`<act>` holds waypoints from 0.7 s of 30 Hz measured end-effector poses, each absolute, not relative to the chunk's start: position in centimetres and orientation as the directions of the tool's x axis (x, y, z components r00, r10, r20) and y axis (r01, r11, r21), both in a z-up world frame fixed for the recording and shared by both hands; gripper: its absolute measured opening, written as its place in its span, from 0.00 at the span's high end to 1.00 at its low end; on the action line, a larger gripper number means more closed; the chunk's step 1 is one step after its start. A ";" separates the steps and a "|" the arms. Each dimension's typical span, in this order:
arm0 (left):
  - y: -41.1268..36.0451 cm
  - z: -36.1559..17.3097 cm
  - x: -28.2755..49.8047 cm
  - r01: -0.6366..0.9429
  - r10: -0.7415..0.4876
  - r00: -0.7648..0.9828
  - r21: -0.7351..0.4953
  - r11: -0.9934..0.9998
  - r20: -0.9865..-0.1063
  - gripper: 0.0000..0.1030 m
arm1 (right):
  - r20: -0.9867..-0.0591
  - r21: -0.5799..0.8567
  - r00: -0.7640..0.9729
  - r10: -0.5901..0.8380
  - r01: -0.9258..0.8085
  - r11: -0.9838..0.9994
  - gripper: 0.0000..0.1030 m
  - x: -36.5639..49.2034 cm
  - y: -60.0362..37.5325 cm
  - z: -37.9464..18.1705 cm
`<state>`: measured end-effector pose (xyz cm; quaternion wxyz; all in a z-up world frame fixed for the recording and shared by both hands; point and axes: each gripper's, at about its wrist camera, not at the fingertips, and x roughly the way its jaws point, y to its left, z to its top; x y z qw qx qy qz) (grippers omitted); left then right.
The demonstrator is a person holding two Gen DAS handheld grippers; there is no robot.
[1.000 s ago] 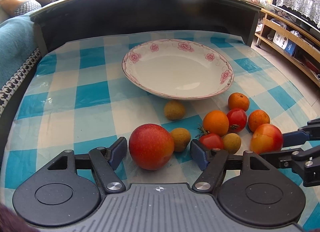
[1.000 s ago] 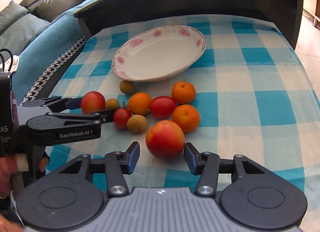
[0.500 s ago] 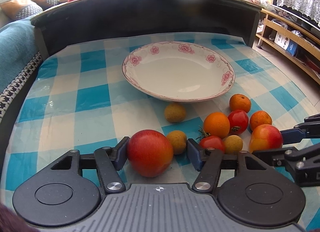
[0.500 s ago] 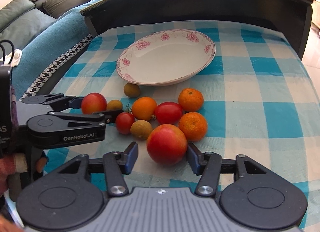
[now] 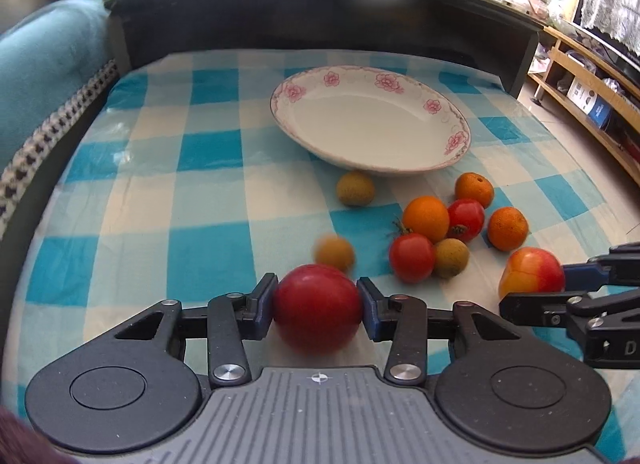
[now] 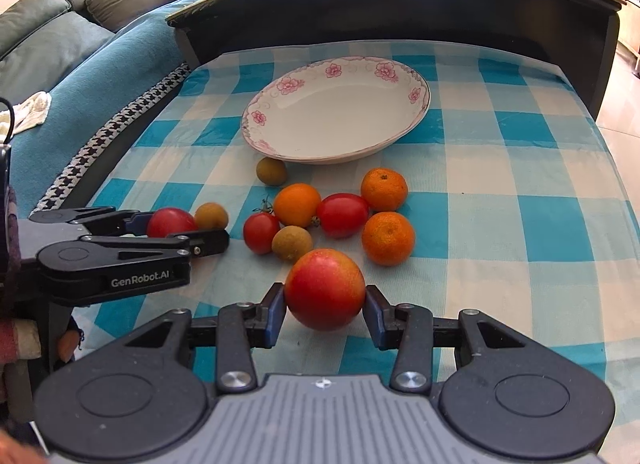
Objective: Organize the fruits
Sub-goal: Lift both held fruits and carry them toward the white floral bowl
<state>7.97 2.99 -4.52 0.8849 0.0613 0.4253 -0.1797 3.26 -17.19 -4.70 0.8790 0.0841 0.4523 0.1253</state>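
My left gripper (image 5: 318,304) has a dark red apple (image 5: 318,310) between its blue pads. Its jaws are closing and both pads touch the apple's sides. My right gripper (image 6: 324,310) is shut on a red-yellow apple (image 6: 325,289), which sits low over the checked cloth. In the right wrist view the left gripper (image 6: 180,226) lies at the left with its apple (image 6: 170,221). The right gripper (image 5: 560,284) enters the left wrist view from the right edge. A white plate with pink flowers (image 6: 420,104) sits empty behind the fruit.
Between the grippers and the plate lie loose oranges (image 6: 387,238), two tomatoes (image 6: 342,215) and small brown fruits (image 6: 292,242). One brown fruit (image 5: 335,253) sits just past the left apple. A dark raised board (image 6: 400,4) borders the table's far side, with a sofa at the left.
The left jaws have closed in from wide apart onto the red apple. The right jaws narrowed slightly onto the red-yellow apple. The small brown fruit beside the left apple now looks blurred.
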 end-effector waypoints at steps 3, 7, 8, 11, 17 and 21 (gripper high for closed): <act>2.7 -4.6 7.0 0.366 -0.237 0.586 -0.008 0.931 -0.775 0.50 | -0.798 0.247 0.530 0.287 -0.147 0.958 0.59 2.6 -16.9 -5.2; 1.8 -4.6 6.7 0.373 -0.196 0.592 0.050 0.927 -0.781 0.50 | -0.800 0.196 0.541 0.258 -0.171 0.966 0.59 1.6 -16.3 -5.2; 1.6 -4.5 6.9 0.375 -0.193 0.582 0.050 0.926 -0.790 0.50 | -0.802 0.188 0.541 0.254 -0.175 0.966 0.59 1.4 -16.2 -5.2; 2.1 -4.7 6.1 0.386 -0.211 0.587 0.041 0.922 -0.782 0.50 | -0.806 0.173 0.539 0.243 -0.178 0.969 0.59 1.0 -16.1 -5.1; 1.7 -4.8 5.9 0.387 -0.220 0.595 0.035 0.921 -0.773 0.49 | -0.799 0.172 0.551 0.241 -0.174 0.970 0.58 1.5 -16.0 -5.4; 1.5 -4.7 5.8 0.384 -0.213 0.587 0.037 0.923 -0.781 0.51 | -0.793 0.162 0.562 0.235 -0.177 0.971 0.59 1.6 -16.0 -5.4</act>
